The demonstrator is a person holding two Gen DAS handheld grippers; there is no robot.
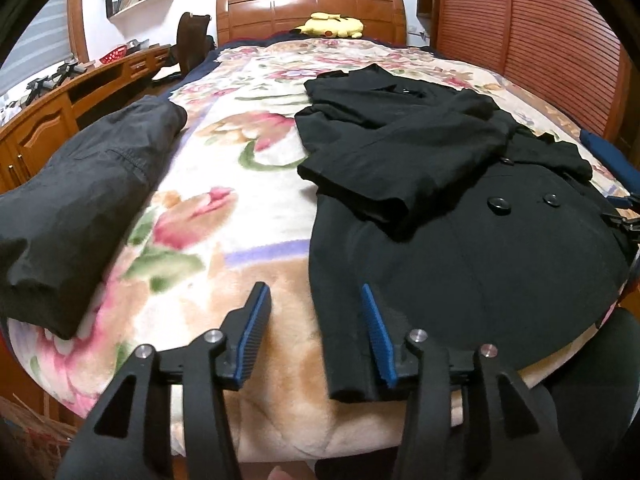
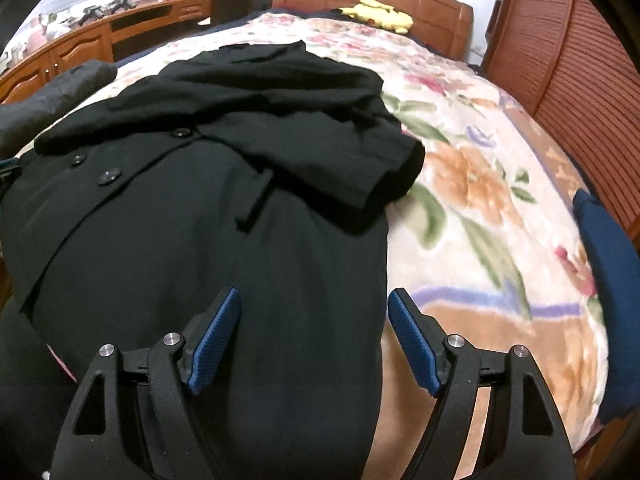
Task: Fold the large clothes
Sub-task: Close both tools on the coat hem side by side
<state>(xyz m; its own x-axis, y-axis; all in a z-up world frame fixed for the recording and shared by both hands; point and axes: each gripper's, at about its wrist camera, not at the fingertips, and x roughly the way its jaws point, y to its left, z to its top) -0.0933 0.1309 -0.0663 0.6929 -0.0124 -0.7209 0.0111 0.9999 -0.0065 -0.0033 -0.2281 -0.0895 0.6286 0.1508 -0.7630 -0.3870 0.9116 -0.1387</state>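
Note:
A long black buttoned coat lies flat on the floral blanket, both sleeves folded across its chest. It also shows in the right wrist view. My left gripper is open and empty, hovering over the coat's lower left hem corner. My right gripper is open and empty, hovering over the coat's lower right hem edge. A folded dark grey garment lies at the bed's left side.
A yellow plush toy rests by the wooden headboard. A wooden desk runs along the left. A slatted wardrobe stands on the right. A blue cloth lies at the bed's right edge.

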